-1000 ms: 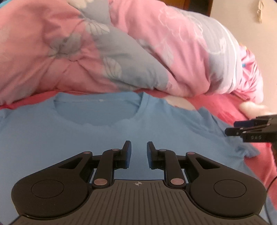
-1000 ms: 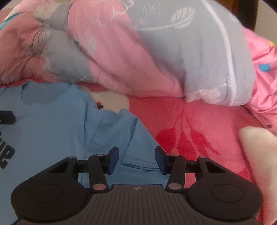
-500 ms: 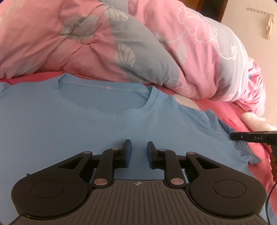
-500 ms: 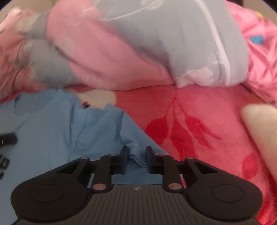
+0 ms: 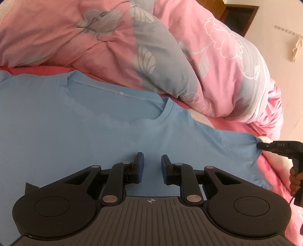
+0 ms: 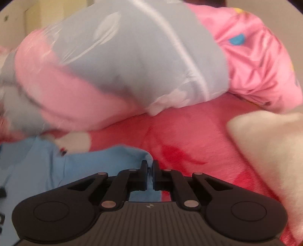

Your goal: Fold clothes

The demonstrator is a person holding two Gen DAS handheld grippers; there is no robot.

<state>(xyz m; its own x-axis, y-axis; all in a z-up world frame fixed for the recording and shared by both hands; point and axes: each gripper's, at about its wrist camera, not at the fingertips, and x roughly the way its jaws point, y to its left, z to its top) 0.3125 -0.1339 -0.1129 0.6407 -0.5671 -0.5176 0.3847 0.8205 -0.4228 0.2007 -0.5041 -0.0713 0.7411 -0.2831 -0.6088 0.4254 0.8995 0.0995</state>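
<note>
A light blue T-shirt (image 5: 75, 132) lies spread flat on the bed, its neckline (image 5: 117, 106) toward the quilt. My left gripper (image 5: 151, 166) is open and empty, hovering over the shirt's chest below the neckline. My right gripper (image 6: 150, 170) is shut on the edge of the shirt's right sleeve (image 6: 106, 160), which bunches up between its pads. In the left wrist view the right gripper (image 5: 265, 146) shows at the far right, pinching the sleeve tip (image 5: 251, 143).
A bulky pink and grey floral quilt (image 5: 151, 56) is heaped behind the shirt. The bed has a red-pink sheet (image 6: 180, 142). A cream fluffy cushion (image 6: 269, 151) lies at the right. A dark doorway (image 5: 240, 17) is at the back.
My right gripper closed onto the sleeve edge and pulled it outward, stretching the sleeve. My left gripper stayed open over the chest while its view tilted.
</note>
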